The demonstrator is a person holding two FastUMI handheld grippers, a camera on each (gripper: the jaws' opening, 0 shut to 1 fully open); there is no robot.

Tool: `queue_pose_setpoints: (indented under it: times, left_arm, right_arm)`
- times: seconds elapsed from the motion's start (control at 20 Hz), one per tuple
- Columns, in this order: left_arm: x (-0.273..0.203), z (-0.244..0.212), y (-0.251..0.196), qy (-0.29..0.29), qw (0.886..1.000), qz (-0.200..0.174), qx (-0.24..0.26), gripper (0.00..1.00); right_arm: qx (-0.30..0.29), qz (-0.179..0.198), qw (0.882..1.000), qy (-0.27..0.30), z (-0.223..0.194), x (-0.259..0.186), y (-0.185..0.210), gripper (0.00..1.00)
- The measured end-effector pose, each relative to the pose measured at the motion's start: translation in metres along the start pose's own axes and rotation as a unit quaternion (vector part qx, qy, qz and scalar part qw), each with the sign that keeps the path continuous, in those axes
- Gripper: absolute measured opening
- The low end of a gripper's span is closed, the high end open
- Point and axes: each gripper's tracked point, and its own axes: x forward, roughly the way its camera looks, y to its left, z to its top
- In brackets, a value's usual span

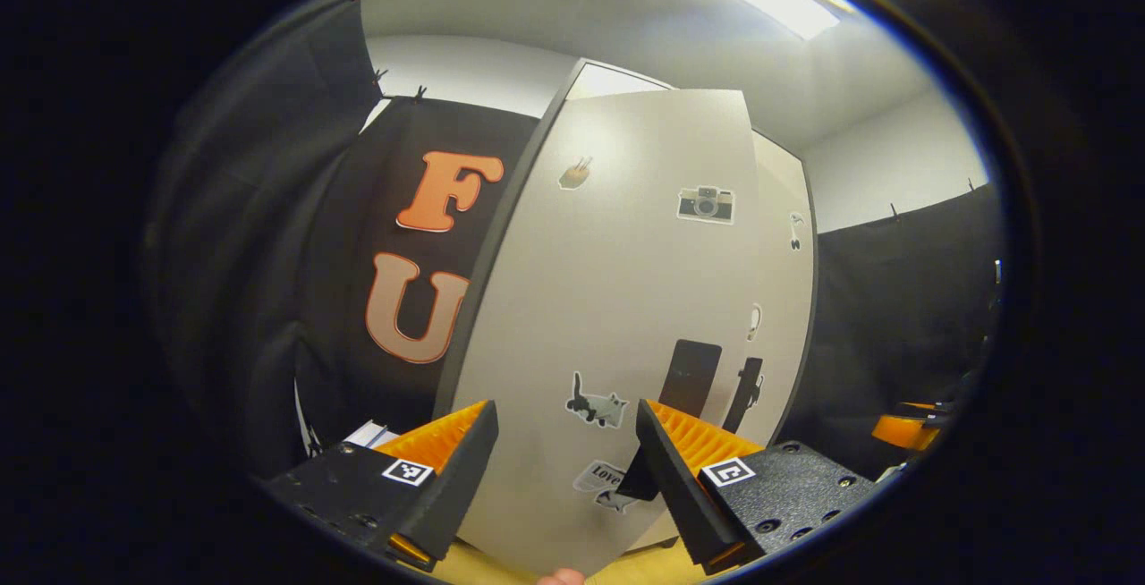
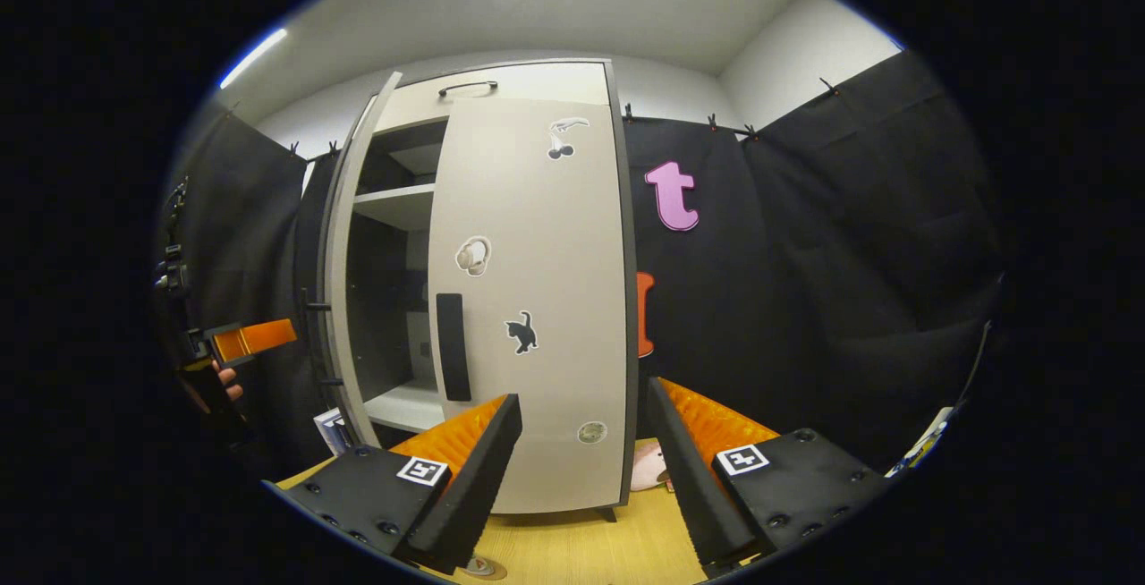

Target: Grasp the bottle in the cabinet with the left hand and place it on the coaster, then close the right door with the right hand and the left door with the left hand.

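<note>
Our left gripper gapes wide and empty before the left door, which hides the cabinet interior. Our right gripper is spread wide too, holding nothing, facing the shut right door at centre frame. We can't find the bottle; the coaster peeks out, half-hidden, at lower centre.

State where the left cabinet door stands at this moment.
In the right gripper view the left door stands ajar, edge-on, left of the closed right door, shelves showing between them.
</note>
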Motion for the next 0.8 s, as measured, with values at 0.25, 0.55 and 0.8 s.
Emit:
queue_pose_setpoints:
  times: [0.25,0.55,0.8]
  left_arm:
    - [0.017,-0.027,-0.024,0.028,0.999,-0.019,0.018,0.9]
    - [0.038,-0.044,-0.031,0.044,0.999,-0.012,0.017,0.94]
    - [0.055,-0.045,-0.041,0.043,0.998,-0.008,0.038,0.94]
  right_arm:
    - [-0.001,-0.014,1.0,0.005,-0.003,-0.006,-0.012,0.94]
    - [0.01,-0.023,1.0,0.013,-0.01,-0.019,-0.022,0.94]
    - [0.02,-0.034,0.999,0.021,-0.018,-0.027,-0.033,0.94]
